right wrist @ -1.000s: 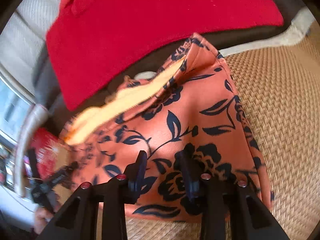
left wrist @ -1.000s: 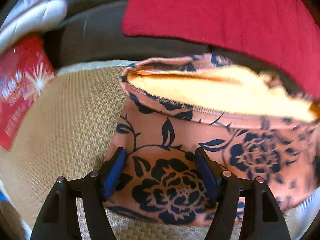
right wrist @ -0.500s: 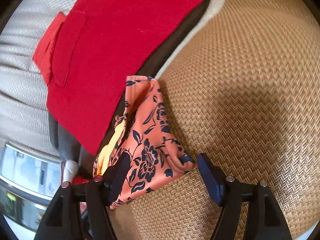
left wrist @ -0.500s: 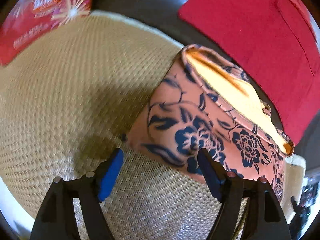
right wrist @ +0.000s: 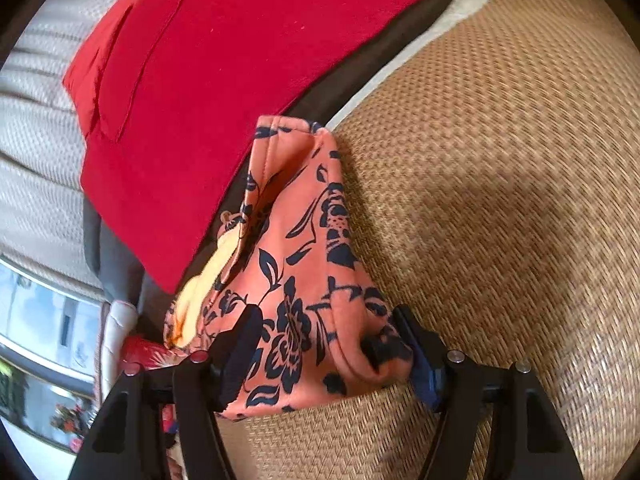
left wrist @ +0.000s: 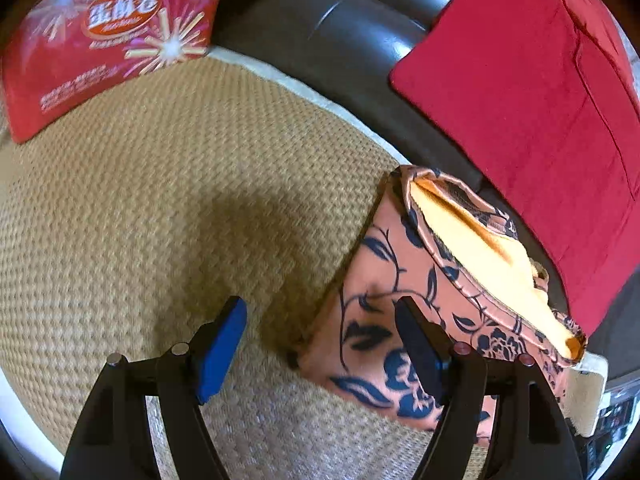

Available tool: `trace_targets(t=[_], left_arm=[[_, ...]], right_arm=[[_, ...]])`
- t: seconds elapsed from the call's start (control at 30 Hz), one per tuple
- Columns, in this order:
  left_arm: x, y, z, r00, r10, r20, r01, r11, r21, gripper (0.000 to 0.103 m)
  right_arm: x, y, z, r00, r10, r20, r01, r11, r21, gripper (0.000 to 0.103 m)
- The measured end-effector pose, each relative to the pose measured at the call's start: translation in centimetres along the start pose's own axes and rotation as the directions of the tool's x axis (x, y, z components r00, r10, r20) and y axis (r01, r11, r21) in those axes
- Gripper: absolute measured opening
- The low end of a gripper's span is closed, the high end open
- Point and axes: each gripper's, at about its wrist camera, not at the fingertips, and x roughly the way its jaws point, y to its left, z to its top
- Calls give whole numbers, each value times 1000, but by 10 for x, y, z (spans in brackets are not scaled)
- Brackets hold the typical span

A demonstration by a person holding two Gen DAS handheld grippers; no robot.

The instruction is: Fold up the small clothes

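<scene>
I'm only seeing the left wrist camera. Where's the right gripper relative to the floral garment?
Observer: The right gripper straddles the near folded corner of the floral garment. Its jaws are closing with that cloth between them.
Operator: And what's beyond the red cloth?
Observer: Its far side borders a white textured cushion.
Operator: Anything past the garment's yellow end?
Observer: A bright window shows there, low on the left of the right wrist view.

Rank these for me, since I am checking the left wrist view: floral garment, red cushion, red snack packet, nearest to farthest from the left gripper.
1. Floral garment, against the left gripper's right jaw.
2. Red cushion, upper right, behind it.
3. Red snack packet, far upper left.
</scene>
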Motion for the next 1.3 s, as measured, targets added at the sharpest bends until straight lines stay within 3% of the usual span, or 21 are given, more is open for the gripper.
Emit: trace_targets(t=[0.1, 0.13, 0.17, 0.2, 0.27, 0.37, 0.57, 0.87, 0.97, 1.03, 1.1, 1.2, 1.23, 1.3], left_arm=[[22, -30, 1, 1000, -4, -10, 5, 995, 102, 77], [30, -38, 1, 1000, -10, -18, 12, 991, 135, 77], [34, -44, -3, 1000, -15, -27, 20, 986, 167, 74], [38, -50, -6, 999, -16, -38, 23, 980, 196, 56], [42, -64, -14, 999, 41, -10, -36, 957, 288, 50], [41, -71, -21, 997, 77, 13, -77, 935, 347, 42], [32, -69, -41, 994, 110, 6, -102, 901, 421, 39], [8, -53, -80, 992, 129, 7, -116, 866, 486, 39], [1, -44, -87, 993, 122, -7, -103, 870, 482, 39], [-2, -39, -81, 995, 94, -31, -72, 897, 435, 39], [-8, -34, -67, 997, 73, -13, -62, 921, 385, 39], [-31, -42, -55, 991, 36, 128, -85, 910, 405, 39], [-36, -49, -52, 987, 12, 162, -82, 900, 429, 39], [-34, -62, -47, 984, -6, 177, -80, 877, 475, 39]], right_arm=[[11, 14, 0, 1000, -26, 14, 27, 998, -53, 69], [14, 18, -1, 999, -42, 19, 43, 996, -76, 63], [19, 24, -1, 996, -83, 25, 86, 989, -117, 42], [24, 18, -9, 994, -104, 19, 106, 984, -140, 33], [31, 22, -12, 992, -121, 22, 123, 982, -146, 30], [34, 29, -17, 986, -163, 21, 165, 969, -183, 26], [34, 43, -42, 972, -233, 6, 227, 941, -250, 24], [19, 44, -80, 966, -259, 3, 251, 934, -254, 24], [14, 47, -88, 963, -269, 5, 261, 929, -262, 25], [12, 50, -87, 961, -275, 11, 269, 927, -261, 31], [4, 57, -83, 954, -293, 64, 300, 923, -243, 35], [-31, 69, -74, 903, -322, 284, 388, 894, -223, 36], [-37, 76, -68, 898, -291, 331, 376, 897, -232, 37], [-42, 87, -65, 915, -204, 349, 311, 906, -287, 37]])
